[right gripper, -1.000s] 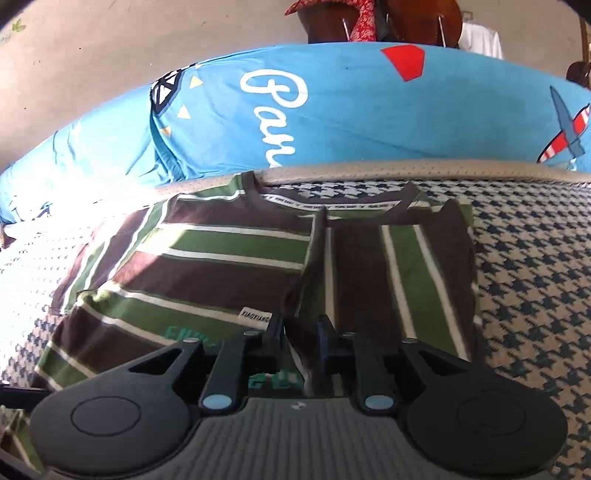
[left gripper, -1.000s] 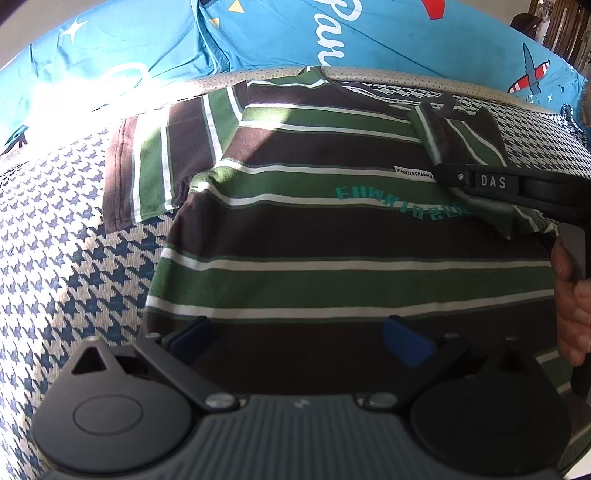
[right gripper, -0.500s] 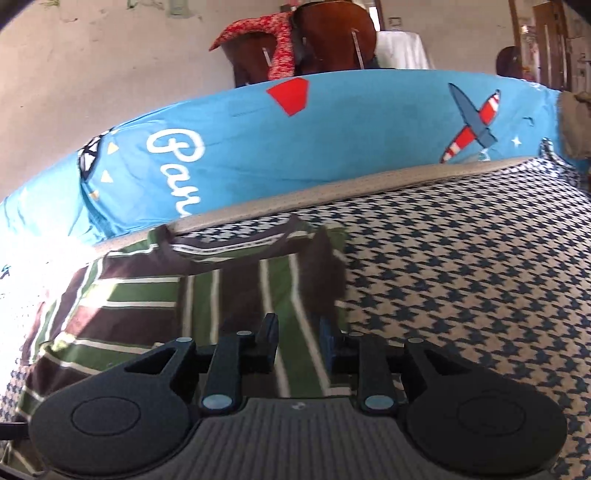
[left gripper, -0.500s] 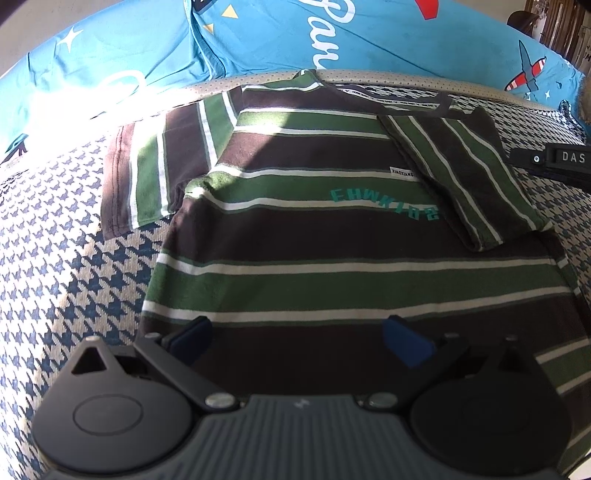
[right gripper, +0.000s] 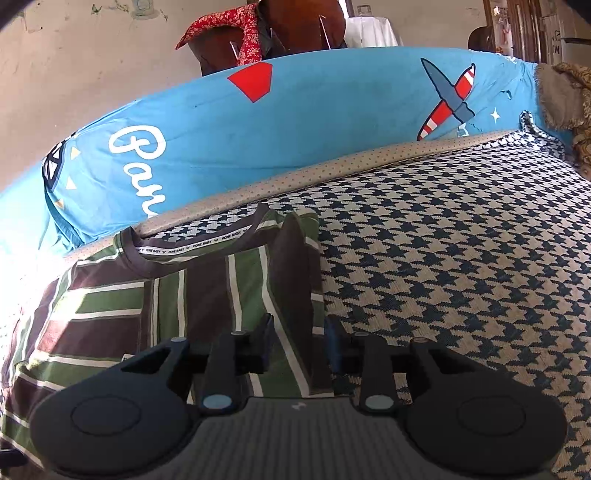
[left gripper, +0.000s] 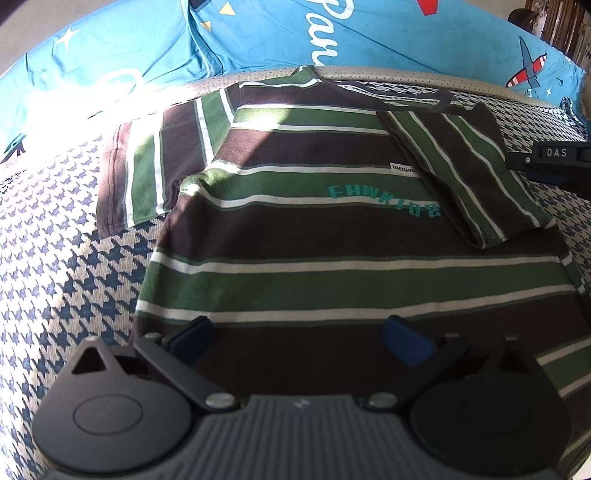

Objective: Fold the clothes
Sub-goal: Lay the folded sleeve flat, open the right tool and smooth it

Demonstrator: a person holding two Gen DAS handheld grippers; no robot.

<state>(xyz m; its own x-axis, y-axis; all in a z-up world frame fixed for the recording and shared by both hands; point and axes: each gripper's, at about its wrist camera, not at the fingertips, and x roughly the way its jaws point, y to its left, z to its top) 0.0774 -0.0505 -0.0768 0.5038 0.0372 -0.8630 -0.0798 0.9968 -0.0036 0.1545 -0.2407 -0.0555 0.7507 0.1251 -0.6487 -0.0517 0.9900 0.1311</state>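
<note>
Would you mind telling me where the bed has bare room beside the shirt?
Bare houndstooth cover lies open right of the shirt, up to the blue pillow. A second patch sits left, below the spread sleeve. The shirt fills the middle, its collar touching the bed's edge.

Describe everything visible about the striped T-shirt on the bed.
The striped T-shirt lies flat, front up, on the houndstooth cover, collar toward the blue pillow. It looks like soft knit, with brown and green bands and thin white lines, teal lettering on the chest and a small white label. One sleeve is folded in over the chest; the other sleeve is spread out in sunlight. Neither gripper grips it.
</note>
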